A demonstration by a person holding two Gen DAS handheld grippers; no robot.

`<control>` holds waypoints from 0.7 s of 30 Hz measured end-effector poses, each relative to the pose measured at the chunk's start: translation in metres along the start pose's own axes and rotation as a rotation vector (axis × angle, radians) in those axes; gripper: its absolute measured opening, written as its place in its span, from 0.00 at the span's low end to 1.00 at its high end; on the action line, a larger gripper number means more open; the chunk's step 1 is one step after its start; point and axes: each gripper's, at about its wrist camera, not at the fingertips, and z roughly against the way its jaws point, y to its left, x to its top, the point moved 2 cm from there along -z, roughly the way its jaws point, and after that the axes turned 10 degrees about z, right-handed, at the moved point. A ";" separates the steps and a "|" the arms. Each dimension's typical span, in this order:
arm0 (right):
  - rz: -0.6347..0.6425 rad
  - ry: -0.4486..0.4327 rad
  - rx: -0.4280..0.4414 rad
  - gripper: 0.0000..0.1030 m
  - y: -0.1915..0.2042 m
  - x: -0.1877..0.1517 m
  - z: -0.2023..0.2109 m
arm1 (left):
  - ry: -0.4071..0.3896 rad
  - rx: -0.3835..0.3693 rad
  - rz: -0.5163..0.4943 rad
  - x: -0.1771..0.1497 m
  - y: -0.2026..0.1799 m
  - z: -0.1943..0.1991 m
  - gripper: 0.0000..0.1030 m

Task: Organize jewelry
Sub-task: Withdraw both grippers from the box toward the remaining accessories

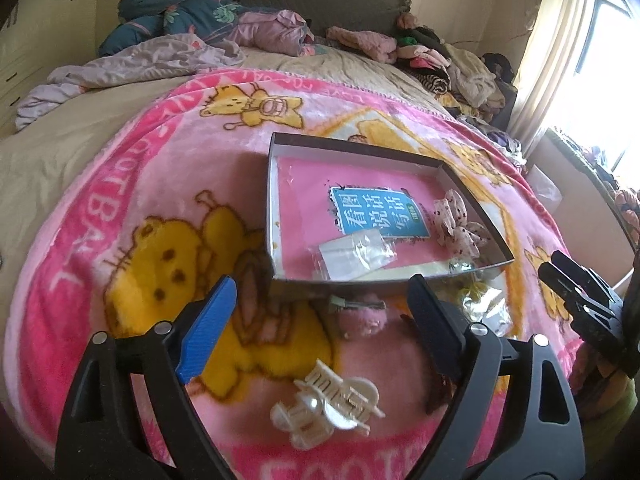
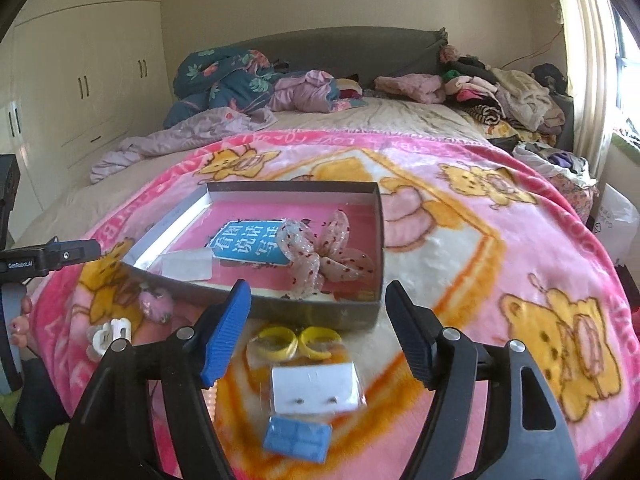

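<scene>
A shallow grey box [image 1: 276, 184] [image 2: 376, 240] with a pink floor lies on the pink blanket. Inside it are a spotted hair bow [image 1: 456, 220] [image 2: 328, 256] and a clear packet [image 1: 352, 254] [image 2: 186, 266]. My left gripper [image 1: 320, 296] is open, nothing between its fingers; a white claw clip [image 1: 324, 404] [image 2: 108, 334] lies on the blanket below it. My right gripper [image 2: 318, 296] is open above two yellow rings [image 2: 296, 342], a white earring card [image 2: 314, 388] and a blue piece [image 2: 298, 438]. A pink fluffy hair piece [image 1: 360, 316] [image 2: 156, 304] sits at the box's near edge.
The pink bear blanket [image 1: 140, 208] [image 2: 500, 240] covers the near half of a bed. Piled clothes and a floral quilt [image 1: 180, 4] [image 2: 224, 76] lie at the far end. White wardrobes [image 2: 80, 60] stand left, a curtained window [image 1: 592, 60] right.
</scene>
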 end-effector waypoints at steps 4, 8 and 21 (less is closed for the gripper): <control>0.000 -0.002 -0.010 0.66 0.001 -0.005 0.013 | -0.009 -0.005 -0.003 -0.006 0.001 0.011 0.76; 0.004 0.002 -0.012 0.66 0.005 -0.011 0.024 | -0.019 -0.007 -0.006 -0.012 0.000 0.021 0.76; 0.008 0.006 0.018 0.68 0.024 -0.029 0.046 | -0.025 -0.006 -0.026 -0.037 -0.004 0.044 0.76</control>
